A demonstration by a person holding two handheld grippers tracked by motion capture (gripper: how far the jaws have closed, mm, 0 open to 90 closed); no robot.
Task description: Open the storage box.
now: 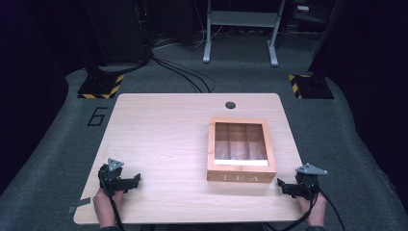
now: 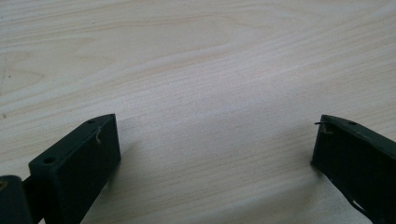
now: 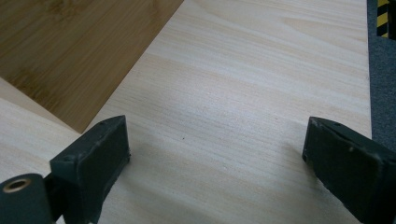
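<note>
Grippers rest on the table (image 1: 163, 130) near edge, left gripper (image 1: 137, 180) and right gripper (image 1: 280, 185) both spread apart, empty. Tea box (image 1: 241, 150) sits closed, right of centre, just beside right gripper. Start step; next, probably reach for the lid.

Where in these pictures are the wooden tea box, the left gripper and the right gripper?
wooden tea box (image 1: 241, 177): high view, on its front wall with the letters TEA.
left gripper (image 1: 136, 180): high view, midway between its open fingertips.
right gripper (image 1: 280, 185): high view, midway between its open fingertips.
</note>
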